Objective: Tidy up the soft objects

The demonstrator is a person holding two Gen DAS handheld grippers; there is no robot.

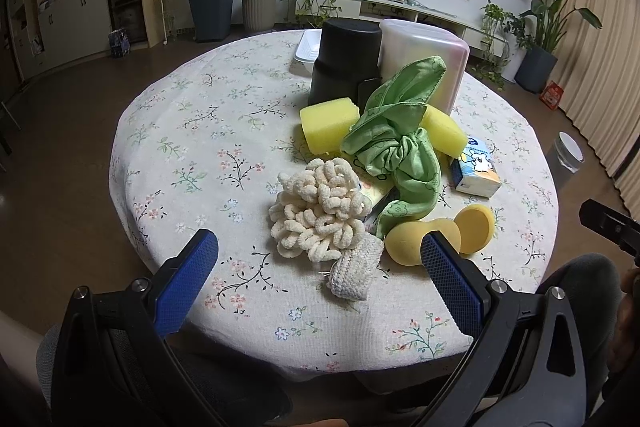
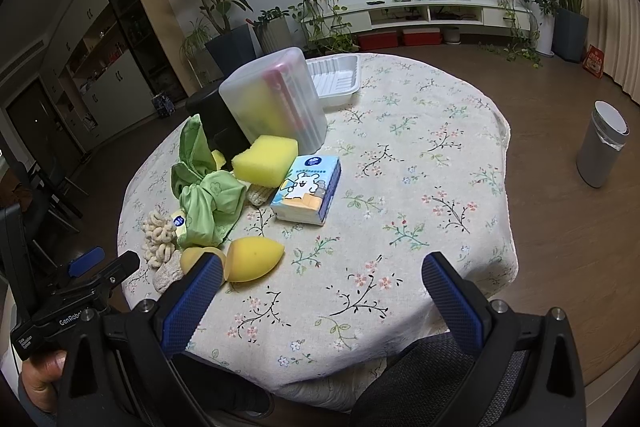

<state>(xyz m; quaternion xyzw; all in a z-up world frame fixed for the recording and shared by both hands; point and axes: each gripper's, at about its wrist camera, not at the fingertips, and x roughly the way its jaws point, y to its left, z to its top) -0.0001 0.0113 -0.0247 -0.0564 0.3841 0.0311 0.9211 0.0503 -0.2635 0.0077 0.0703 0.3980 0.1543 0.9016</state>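
While hovering at table (image 1: 192,131) edge | left gripper (image 1: 319,251) spread | right gripper (image 2: 322,273) spread

my pads (image 1: 200,259): blue, black frame
tablecloth (image 1: 192,131): cream w/ floral print
cloth (image 1: 392,131): green
sponges (image 1: 328,125): yellow
yarn (image 1: 320,211): cream
tissue pack (image 2: 308,189): blue/white

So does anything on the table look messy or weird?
Yes. The green cloth is crumpled in a heap, draped over a yellow sponge and leaning against the clear container. The soft things sit jumbled together, not sorted. Nothing looks spilled or broken.
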